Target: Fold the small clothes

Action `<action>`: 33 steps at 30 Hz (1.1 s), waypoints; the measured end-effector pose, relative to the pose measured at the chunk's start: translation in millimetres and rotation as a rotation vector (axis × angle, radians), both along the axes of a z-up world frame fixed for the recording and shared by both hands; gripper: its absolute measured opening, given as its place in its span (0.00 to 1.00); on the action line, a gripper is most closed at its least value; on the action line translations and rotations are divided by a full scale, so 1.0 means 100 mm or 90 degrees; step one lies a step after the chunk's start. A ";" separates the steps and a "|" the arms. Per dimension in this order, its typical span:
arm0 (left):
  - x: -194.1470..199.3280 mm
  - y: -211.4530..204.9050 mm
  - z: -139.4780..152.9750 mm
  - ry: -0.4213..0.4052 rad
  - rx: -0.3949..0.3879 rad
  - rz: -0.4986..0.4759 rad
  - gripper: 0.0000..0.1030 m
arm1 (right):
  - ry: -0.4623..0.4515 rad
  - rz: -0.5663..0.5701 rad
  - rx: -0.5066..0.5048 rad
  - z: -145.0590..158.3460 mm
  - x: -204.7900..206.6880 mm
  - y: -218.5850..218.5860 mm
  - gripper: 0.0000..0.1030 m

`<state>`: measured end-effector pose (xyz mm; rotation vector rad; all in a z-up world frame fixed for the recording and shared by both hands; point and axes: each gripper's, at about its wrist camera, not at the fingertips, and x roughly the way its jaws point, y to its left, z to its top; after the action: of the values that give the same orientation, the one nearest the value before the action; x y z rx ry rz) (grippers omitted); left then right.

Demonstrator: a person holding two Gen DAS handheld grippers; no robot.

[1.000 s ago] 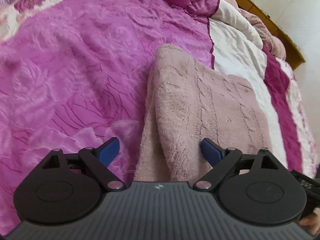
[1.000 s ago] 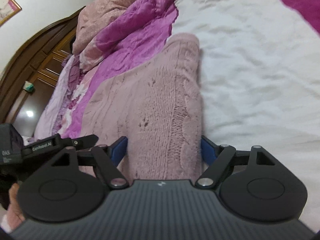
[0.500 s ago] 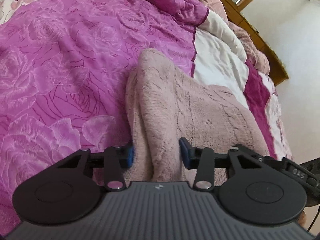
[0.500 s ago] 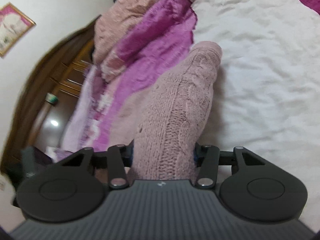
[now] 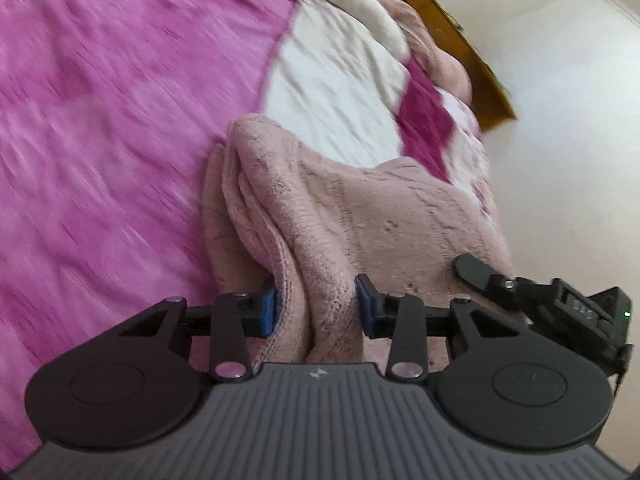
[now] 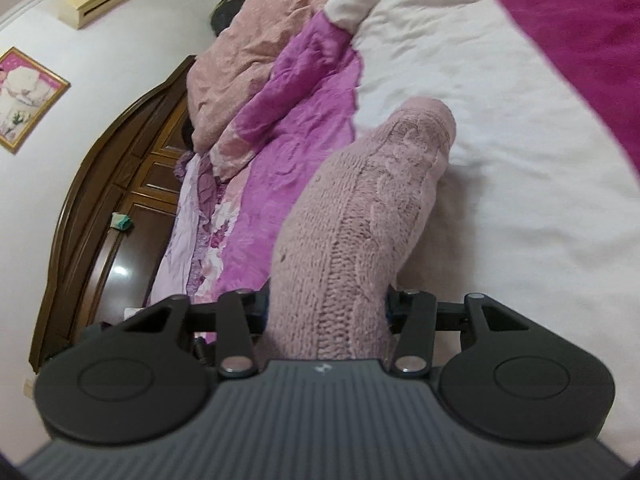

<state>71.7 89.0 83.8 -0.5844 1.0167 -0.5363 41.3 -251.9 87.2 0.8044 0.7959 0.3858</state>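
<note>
Sagging softly between both grips, the fuzzy pale-pink cable-knit sweater (image 5: 360, 216) hangs just above the magenta bedspread (image 5: 100, 100); left gripper (image 5: 316, 306) and right gripper (image 6: 326, 308) pinch opposite edges, sensible holds for something so limp.

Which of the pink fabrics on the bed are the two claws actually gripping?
The fuzzy pale-pink knitted garment, pinched by both the left gripper and right gripper. The bright magenta quilt just lies flat underneath.

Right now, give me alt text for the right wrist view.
The right claw is shut on a pink knit garment, lifting it above a white and magenta bedspread. A wooden headboard and a framed picture are at left.
</note>
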 end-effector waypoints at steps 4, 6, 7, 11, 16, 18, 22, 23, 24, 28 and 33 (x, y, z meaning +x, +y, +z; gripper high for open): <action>-0.33 -0.25 0.05 -0.008 0.016 -0.039 0.43 | 0.029 -0.018 -0.001 -0.07 -0.37 -0.21 0.48; -0.46 -0.34 0.01 -0.012 0.052 -0.046 0.43 | 0.042 -0.028 -0.009 -0.16 -0.45 -0.29 0.48; -0.50 -0.37 -0.01 -0.016 0.077 -0.047 0.43 | 0.052 -0.038 -0.014 -0.22 -0.47 -0.33 0.48; -0.62 -0.41 -0.17 -0.018 0.162 -0.044 0.44 | 0.106 -0.067 -0.046 -0.55 -0.49 -0.39 0.48; -0.69 -0.33 -0.21 -0.019 0.184 -0.034 0.53 | 0.082 -0.060 -0.124 -0.65 -0.58 -0.24 0.55; -0.70 -0.36 -0.19 -0.025 0.193 -0.035 0.54 | 0.067 -0.060 -0.164 -0.59 -0.62 -0.19 0.58; -0.72 -0.41 -0.11 -0.029 0.224 -0.033 0.58 | 0.053 -0.058 -0.200 -0.50 -0.72 -0.18 0.59; -0.70 -0.43 -0.09 -0.032 0.235 -0.034 0.60 | 0.045 -0.061 -0.209 -0.46 -0.77 -0.18 0.59; -0.73 -0.44 -0.06 -0.037 0.247 -0.035 0.60 | 0.037 -0.066 -0.217 -0.42 -0.80 -0.18 0.59; -0.83 -0.46 0.02 -0.063 0.295 -0.039 0.65 | 0.004 -0.086 -0.256 -0.31 -0.99 -0.17 0.59; -0.91 -0.52 -0.06 -0.091 0.371 -0.028 0.77 | -0.012 -0.101 -0.283 -0.36 -1.06 -0.15 0.59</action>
<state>-19.0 37.2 77.5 -0.0057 0.9908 -0.2910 -64.3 -266.6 51.1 0.4415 0.7581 0.0671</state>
